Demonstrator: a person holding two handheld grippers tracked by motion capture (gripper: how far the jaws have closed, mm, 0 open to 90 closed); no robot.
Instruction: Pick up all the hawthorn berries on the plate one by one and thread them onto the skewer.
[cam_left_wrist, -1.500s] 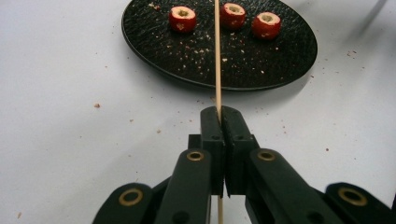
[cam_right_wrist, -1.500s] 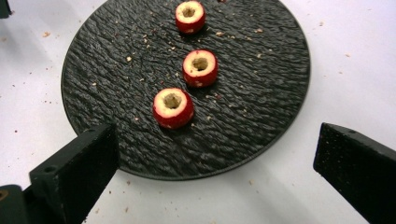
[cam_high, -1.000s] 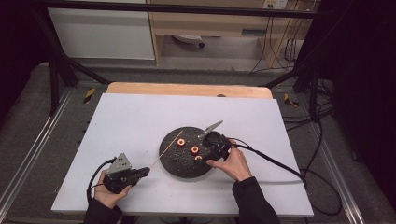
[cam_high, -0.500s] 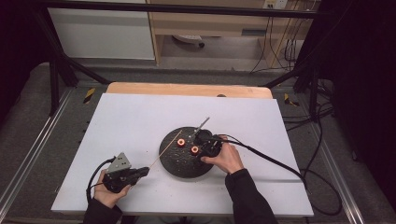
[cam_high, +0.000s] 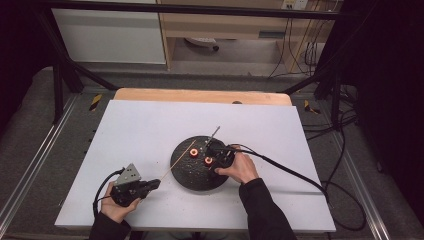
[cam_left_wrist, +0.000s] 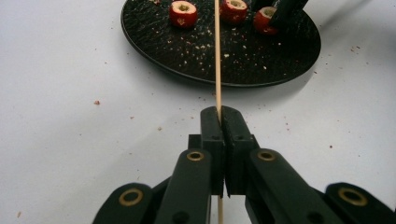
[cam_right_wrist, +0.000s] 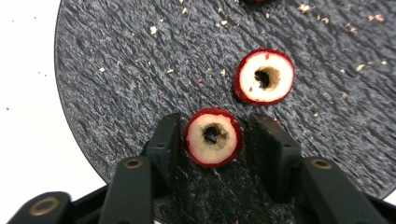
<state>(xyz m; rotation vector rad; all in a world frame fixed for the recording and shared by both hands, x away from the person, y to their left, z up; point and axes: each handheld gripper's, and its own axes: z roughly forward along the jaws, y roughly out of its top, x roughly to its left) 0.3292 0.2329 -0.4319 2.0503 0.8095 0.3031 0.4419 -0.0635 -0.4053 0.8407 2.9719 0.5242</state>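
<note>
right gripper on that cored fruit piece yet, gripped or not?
Not yet. The right gripper jaws, just closing, flank the fruit piece, left pad about touching, a gap at the right pad.

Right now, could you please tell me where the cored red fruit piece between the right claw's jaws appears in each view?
High view: fruit piece mid-frame, at the right claw's tip.
Left gripper view: top edge, right of the skewer.
Right gripper view: lower centre, between jaws that have just been closing.
Shared landmark: the black plate.

Black hand-held gripper (cam_right_wrist: 214, 140), brass screws, dark sleeves (cam_high: 265, 210)
</note>
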